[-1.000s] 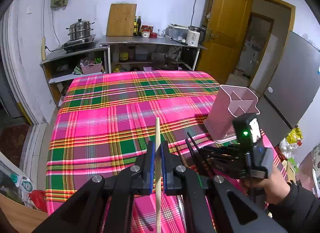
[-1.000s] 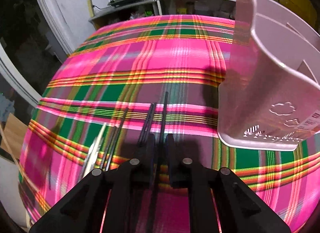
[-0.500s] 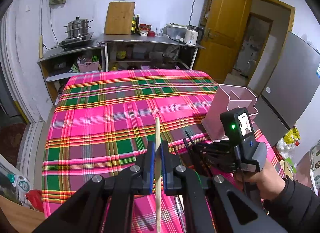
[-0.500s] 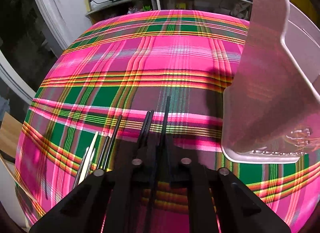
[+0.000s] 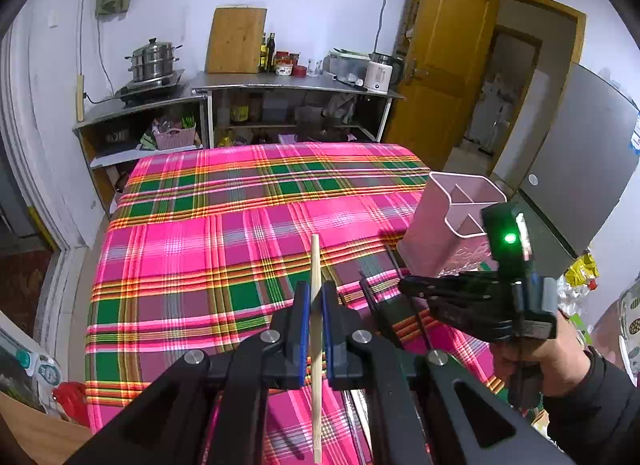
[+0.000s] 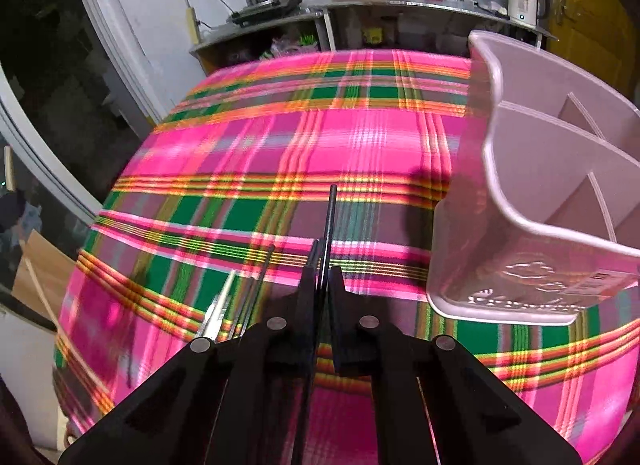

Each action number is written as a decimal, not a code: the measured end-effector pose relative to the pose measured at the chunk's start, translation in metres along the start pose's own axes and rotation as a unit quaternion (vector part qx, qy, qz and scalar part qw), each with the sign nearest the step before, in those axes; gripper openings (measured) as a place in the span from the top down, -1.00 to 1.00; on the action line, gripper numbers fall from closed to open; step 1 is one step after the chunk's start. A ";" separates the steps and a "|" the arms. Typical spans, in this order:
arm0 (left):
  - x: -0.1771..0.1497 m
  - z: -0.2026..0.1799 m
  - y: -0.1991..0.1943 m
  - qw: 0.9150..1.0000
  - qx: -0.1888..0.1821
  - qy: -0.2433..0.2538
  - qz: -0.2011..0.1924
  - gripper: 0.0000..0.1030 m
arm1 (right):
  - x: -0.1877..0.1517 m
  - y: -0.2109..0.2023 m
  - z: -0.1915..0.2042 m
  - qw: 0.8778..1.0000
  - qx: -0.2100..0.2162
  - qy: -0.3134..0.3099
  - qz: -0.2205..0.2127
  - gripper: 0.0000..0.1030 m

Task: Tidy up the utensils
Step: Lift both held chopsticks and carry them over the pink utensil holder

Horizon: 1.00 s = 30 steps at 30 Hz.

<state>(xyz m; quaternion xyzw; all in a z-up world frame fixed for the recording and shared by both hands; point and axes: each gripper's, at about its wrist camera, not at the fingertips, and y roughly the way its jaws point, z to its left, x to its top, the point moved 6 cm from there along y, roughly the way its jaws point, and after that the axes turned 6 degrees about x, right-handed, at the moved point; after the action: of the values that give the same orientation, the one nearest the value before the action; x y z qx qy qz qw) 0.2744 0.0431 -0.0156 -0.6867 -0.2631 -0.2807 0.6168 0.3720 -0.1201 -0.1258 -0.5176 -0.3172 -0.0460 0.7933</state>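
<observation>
The right gripper [image 6: 323,285] is rising off the plaid surface [image 6: 260,153], and its jaws, which have just been closing, are now clamping a black chopstick [image 6: 329,225] between them. That chopstick is lifting clear of the other utensils [image 6: 240,301], which are staying low on the cloth to its left. In the right wrist view the pink holder [image 6: 532,201] is sinking lower in the frame, so its divided compartments are now showing from above. In the left wrist view the right gripper [image 5: 404,285] is sitting higher against the holder [image 5: 440,225].
</observation>
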 end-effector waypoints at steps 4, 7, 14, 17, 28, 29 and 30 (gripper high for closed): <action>0.007 -0.004 -0.013 1.000 -0.001 0.003 -0.012 0.89 | 0.001 -0.033 0.007 0.999 0.011 -0.003 -0.030 0.88; 0.012 -0.009 -0.022 1.000 -0.002 0.006 -0.020 0.89 | 0.001 -0.058 0.010 0.998 0.017 -0.006 -0.053 0.88; 0.023 -0.023 -0.037 0.999 -0.008 0.011 -0.032 0.89 | 0.001 -0.110 0.011 0.995 0.026 0.000 -0.099 0.89; 0.028 -0.031 -0.042 0.999 -0.012 0.015 -0.037 0.89 | 0.000 -0.127 0.008 0.993 0.026 0.003 -0.115 0.89; 0.068 -0.073 -0.044 0.997 -0.053 0.017 -0.057 0.89 | 0.016 -0.178 -0.004 0.986 0.022 0.006 -0.163 0.90; 0.073 -0.078 -0.043 0.997 -0.057 0.017 -0.057 0.89 | 0.017 -0.182 -0.005 0.986 0.020 0.006 -0.166 0.90; 0.079 -0.082 -0.041 0.996 -0.061 0.018 -0.058 0.89 | 0.020 -0.188 -0.007 0.985 0.019 0.006 -0.171 0.90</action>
<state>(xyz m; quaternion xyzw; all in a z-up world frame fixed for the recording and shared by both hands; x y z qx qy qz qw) 0.2954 -0.0336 0.0757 -0.7014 -0.2739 -0.3442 0.5609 0.3155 -0.2069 0.0324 -0.4408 -0.3968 -0.1778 0.7852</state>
